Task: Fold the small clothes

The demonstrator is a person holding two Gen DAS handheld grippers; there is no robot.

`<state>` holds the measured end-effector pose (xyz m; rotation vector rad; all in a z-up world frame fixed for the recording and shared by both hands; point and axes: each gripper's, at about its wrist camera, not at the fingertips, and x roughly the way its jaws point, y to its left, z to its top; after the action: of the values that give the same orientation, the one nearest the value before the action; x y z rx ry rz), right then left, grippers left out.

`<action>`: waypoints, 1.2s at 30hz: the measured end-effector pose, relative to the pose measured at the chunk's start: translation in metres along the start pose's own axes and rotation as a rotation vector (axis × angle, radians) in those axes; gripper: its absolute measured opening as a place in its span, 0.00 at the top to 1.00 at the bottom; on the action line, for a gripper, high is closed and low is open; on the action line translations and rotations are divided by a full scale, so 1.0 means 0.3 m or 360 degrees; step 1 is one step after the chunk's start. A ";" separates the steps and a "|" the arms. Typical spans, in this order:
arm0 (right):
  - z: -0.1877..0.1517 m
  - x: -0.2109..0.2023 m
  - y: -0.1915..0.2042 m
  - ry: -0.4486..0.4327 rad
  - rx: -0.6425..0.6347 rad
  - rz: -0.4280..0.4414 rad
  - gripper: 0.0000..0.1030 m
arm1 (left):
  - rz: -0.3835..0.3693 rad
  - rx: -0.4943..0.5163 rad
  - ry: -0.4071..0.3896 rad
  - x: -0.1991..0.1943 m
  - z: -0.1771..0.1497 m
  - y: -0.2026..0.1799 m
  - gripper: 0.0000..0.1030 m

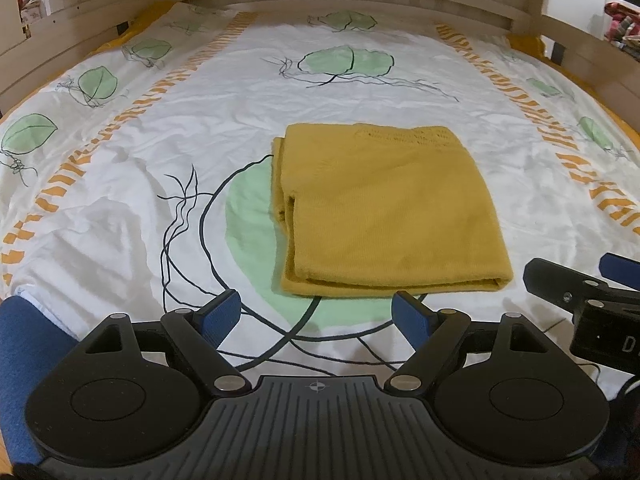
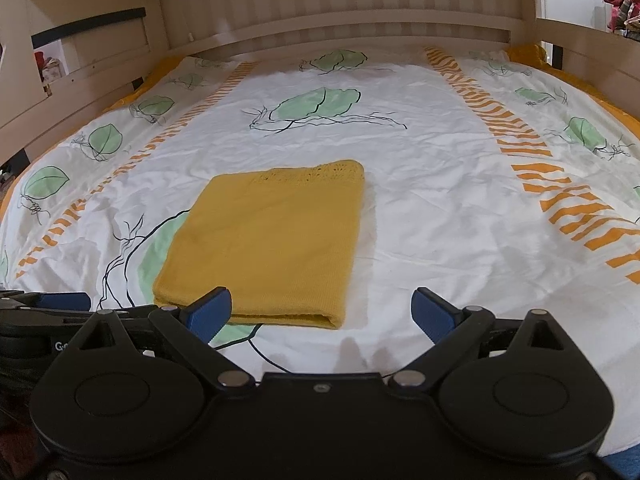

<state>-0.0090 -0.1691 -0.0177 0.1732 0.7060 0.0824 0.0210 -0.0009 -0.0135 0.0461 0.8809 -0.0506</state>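
Observation:
A mustard-yellow knitted garment (image 1: 390,208) lies folded into a neat rectangle on the bed; it also shows in the right wrist view (image 2: 272,240). My left gripper (image 1: 318,312) is open and empty, hovering just in front of the garment's near edge. My right gripper (image 2: 322,312) is open and empty, just in front of the garment's near right corner. The right gripper shows at the right edge of the left wrist view (image 1: 584,288), and the left gripper at the left edge of the right wrist view (image 2: 48,304).
The white bedsheet (image 1: 224,92) with green leaves and orange stripes covers the bed. A wooden bed frame (image 2: 360,28) rises at the far end and along both sides. A blue sleeve (image 1: 24,356) is at lower left.

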 end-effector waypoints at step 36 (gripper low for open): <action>-0.008 0.023 -0.008 0.0048 0.0066 0.0030 0.06 | -0.0007 0.0002 0.0004 0.003 -0.002 -0.017 0.20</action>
<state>-0.0053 -0.1701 -0.0242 0.2190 0.7367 0.0886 0.0209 -0.0060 -0.0147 0.0451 0.8833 -0.0553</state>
